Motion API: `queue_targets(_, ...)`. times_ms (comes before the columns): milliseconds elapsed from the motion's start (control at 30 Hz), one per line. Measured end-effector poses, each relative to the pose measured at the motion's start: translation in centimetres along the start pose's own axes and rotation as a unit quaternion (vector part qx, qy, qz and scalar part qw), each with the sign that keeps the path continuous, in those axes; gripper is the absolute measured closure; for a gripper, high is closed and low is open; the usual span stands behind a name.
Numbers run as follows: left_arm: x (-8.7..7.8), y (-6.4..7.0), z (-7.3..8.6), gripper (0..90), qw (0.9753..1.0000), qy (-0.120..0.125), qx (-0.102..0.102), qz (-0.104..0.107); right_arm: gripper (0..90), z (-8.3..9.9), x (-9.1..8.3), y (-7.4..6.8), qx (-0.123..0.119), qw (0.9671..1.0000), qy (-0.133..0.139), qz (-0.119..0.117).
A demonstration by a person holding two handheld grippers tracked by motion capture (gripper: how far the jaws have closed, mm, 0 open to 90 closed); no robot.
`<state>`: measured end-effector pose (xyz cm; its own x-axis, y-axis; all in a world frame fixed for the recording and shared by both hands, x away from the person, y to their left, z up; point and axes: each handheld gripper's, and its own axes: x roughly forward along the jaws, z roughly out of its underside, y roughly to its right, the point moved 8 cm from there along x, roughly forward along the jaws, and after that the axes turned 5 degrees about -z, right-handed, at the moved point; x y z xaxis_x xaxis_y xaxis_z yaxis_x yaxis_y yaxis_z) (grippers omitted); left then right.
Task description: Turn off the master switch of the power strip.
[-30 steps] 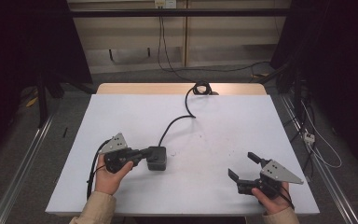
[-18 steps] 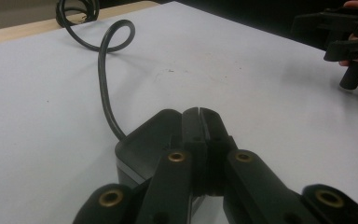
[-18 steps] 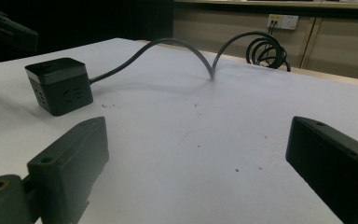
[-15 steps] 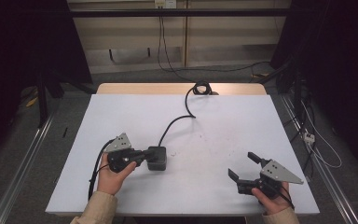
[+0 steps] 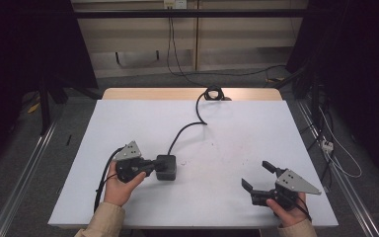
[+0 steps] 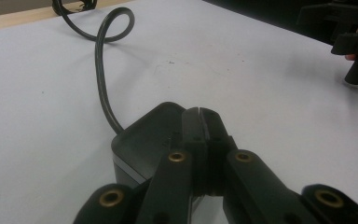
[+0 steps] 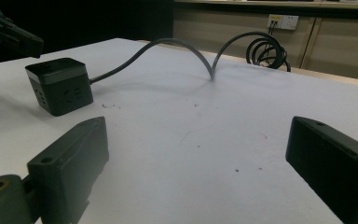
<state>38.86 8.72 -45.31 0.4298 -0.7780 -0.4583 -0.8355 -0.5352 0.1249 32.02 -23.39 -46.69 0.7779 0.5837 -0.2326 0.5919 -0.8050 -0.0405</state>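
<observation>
A white table [image 5: 227, 128] is seen bearing a black power cube [image 5: 166, 167] at left of centre, its cable [image 5: 185, 129] looped back to the far edge, with the left gripper [image 5: 150, 167] closed, apparently resting atop it, and the right gripper [image 5: 261, 177] held wide open well apart.

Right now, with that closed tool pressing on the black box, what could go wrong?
1. The left hand-held gripper is shut with its tips on top of the cube, not around it. A push could slide or tip the cube.
2. The cord lies in loose loops. If the cube moves, the cord may drag or twist it back.
3. The right hand-held gripper is open and far away, so it cannot steady anything quickly.
</observation>
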Motion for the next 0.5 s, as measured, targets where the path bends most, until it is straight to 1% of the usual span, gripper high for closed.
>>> queue_targets(500,0.44,-0.02,0.08,90.0,1.0,-0.005,-0.003,-0.001,5.8,0.0,0.0,-0.01,-0.001,1.0,-0.001,0.0)
